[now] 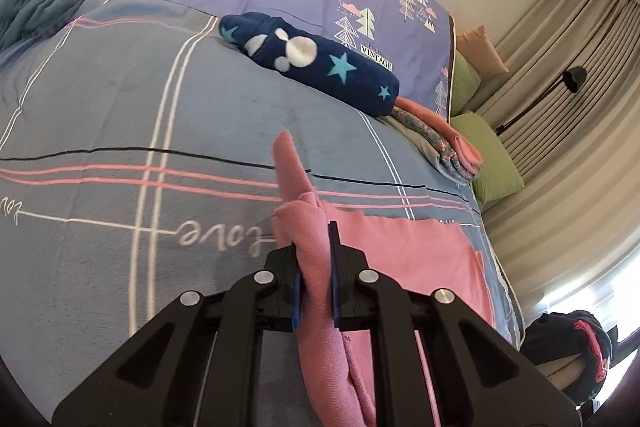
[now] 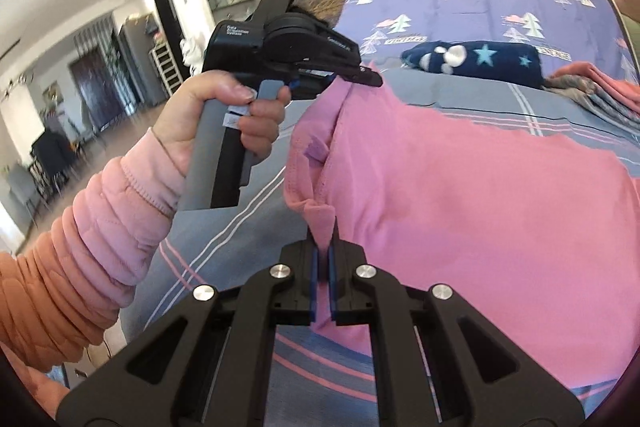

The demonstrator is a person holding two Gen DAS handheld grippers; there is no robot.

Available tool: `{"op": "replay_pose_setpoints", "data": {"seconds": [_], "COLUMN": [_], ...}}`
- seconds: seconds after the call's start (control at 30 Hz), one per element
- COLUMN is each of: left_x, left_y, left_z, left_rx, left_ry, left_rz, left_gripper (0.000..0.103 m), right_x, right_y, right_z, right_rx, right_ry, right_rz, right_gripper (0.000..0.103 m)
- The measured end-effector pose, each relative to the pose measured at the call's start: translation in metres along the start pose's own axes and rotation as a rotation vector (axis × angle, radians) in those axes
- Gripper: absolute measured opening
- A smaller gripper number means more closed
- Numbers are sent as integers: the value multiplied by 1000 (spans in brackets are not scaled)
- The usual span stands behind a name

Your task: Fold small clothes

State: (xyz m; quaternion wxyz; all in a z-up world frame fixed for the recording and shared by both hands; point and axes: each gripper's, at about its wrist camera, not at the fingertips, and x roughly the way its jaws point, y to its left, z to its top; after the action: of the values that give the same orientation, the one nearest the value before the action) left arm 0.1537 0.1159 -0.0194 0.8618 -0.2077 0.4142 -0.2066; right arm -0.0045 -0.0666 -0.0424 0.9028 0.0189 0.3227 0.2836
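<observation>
1. Pink garment (image 2: 460,195) lay spread on the bed (image 1: 120,107), filling the right wrist view's centre and right.
2. Left hand-held gripper (image 1: 314,251) was clamped narrowly on a bunched pink fold.
3. Right hand-held gripper (image 2: 323,247) pinched another edge, nearly closed.

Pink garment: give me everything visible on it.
The pink garment is soft, plain knit-looking cloth, partly lifted off the striped grey-blue bedspread. The left gripper pinches a bunched fold; the right gripper clamps a hemmed corner. Its far part lies flat on the bed, edge uneven.
</observation>
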Motion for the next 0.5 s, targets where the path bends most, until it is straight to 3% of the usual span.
{"op": "replay_pose_setpoints", "data": {"seconds": [0.23, 0.5], "left_x": [14, 39], "left_y": [-36, -92], "left_z": [7, 7], "left_rx": [-1, 63], "left_ry": [19, 41], "left_rz": [12, 34], "left_gripper": [10, 10], "right_x": [-25, -55], "right_y": [-31, -75], "right_z": [-4, -17], "right_rx": [74, 182], "right_ry": [-52, -107], "right_rz": [5, 13], "right_gripper": [4, 4]}}
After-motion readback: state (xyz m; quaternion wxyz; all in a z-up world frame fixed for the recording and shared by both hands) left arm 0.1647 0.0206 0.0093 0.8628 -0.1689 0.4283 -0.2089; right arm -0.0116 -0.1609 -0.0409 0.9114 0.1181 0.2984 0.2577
